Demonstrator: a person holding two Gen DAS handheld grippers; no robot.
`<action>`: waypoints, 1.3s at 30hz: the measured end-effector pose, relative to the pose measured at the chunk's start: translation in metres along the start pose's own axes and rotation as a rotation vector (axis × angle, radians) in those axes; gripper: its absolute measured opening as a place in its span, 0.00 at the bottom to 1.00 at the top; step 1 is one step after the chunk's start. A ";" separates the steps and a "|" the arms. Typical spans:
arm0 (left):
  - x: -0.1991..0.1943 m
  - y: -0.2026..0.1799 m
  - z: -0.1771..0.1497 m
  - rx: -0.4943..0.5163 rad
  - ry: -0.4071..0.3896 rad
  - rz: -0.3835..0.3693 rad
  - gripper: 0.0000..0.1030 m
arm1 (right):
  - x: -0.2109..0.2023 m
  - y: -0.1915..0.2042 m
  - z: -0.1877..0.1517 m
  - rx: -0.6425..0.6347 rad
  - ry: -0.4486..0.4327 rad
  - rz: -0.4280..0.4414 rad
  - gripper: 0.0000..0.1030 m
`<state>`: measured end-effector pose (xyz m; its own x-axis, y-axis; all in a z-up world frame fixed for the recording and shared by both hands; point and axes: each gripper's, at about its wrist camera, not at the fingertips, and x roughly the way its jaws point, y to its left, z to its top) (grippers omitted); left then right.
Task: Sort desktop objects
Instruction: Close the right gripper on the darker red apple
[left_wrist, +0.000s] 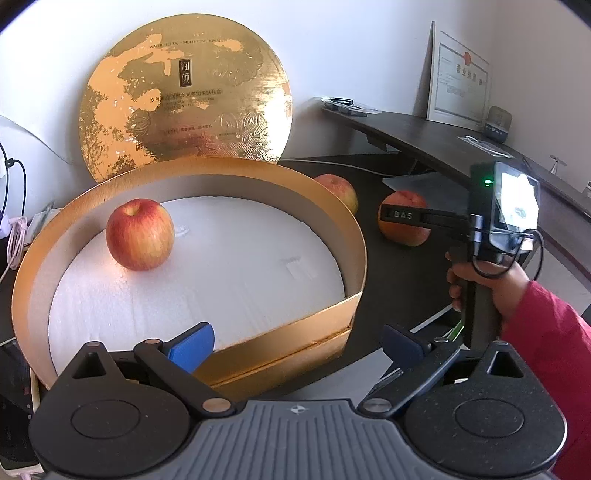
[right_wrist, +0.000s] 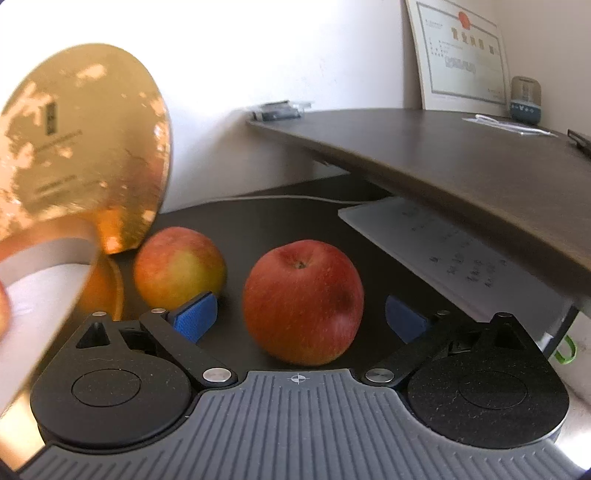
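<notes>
A round gold box (left_wrist: 321, 332) with a white foam floor holds one red apple (left_wrist: 140, 234) at its left side. My left gripper (left_wrist: 299, 349) is open and empty, its jaws astride the box's near rim. Two more apples lie on the dark desk right of the box: one (left_wrist: 341, 188) behind the rim, one (left_wrist: 404, 225) in front of my right gripper, seen from the side. In the right wrist view my right gripper (right_wrist: 301, 317) is open with the red apple (right_wrist: 303, 301) between its blue pads (right_wrist: 195, 317), not clamped. The other apple (right_wrist: 179, 266) lies to its left.
The gold round lid (left_wrist: 184, 99) leans upright against the wall behind the box. A raised dark shelf (right_wrist: 461, 158) overhangs the desk on the right, with a white keyboard (right_wrist: 443, 247) under it and a framed certificate (left_wrist: 460, 74) on it. Cables and a phone (left_wrist: 14, 369) lie at the left.
</notes>
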<state>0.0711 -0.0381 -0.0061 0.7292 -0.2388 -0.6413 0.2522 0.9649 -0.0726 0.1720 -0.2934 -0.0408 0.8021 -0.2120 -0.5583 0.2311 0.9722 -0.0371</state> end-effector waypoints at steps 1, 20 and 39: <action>0.000 0.001 0.000 0.000 0.001 0.003 0.97 | 0.006 0.000 0.001 -0.001 0.003 -0.006 0.97; 0.006 0.006 0.000 -0.010 0.021 0.020 0.97 | 0.052 0.002 0.003 0.029 0.080 -0.057 0.84; -0.025 0.021 -0.011 -0.045 -0.033 0.011 0.97 | 0.000 0.022 0.001 0.007 0.100 -0.008 0.83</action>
<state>0.0510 -0.0107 0.0005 0.7527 -0.2310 -0.6166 0.2157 0.9713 -0.1005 0.1778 -0.2720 -0.0408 0.7414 -0.2084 -0.6378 0.2412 0.9698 -0.0366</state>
